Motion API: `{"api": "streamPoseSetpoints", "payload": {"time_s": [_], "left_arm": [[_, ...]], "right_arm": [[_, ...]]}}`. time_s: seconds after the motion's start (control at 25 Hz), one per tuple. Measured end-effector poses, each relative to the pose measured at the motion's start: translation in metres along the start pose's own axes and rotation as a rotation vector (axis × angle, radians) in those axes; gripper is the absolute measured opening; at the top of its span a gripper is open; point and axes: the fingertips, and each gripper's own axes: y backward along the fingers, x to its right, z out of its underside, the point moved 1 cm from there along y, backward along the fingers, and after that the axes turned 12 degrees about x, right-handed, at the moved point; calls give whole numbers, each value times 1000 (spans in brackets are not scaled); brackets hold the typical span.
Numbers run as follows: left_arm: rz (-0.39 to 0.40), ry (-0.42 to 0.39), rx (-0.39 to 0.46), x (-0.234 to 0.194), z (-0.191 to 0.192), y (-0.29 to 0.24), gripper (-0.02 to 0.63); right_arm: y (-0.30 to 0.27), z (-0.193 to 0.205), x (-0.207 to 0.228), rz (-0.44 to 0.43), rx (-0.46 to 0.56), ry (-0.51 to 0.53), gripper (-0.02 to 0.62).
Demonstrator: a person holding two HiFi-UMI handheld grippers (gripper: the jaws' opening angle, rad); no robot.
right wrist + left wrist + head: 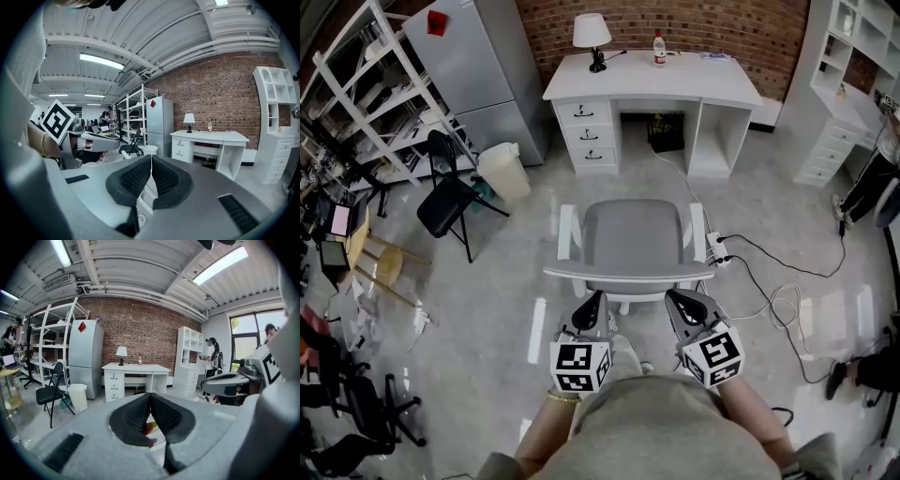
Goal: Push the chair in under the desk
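A glossy pale grey floor (487,309) runs up to a red brick wall (712,23). On the floor stands the grey-cushioned chair (633,239) with white moulded arms and a curved backrest. It faces the white three-drawer desk (675,86) but is well apart from it. Just behind the backrest, the left gripper (592,302) and right gripper (678,300) each have their ribbed black jaws pressed together, with nothing between them.

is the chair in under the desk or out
Out. The grey chair stands apart from the white desk, with floor showing between them.
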Motion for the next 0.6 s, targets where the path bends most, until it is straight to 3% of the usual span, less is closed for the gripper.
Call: {"api": "streamPoseSetpoints", "payload": {"time_s": [0.48,0.6], "left_arm": [[104,-65,-98,-14,21,-25,14],[137,-88,-127,-14,27,-30,55]], "right_arm": [[-26,21,9,-3,-101,13,11],[-29,25,11,-11,-120,28,11]]}}
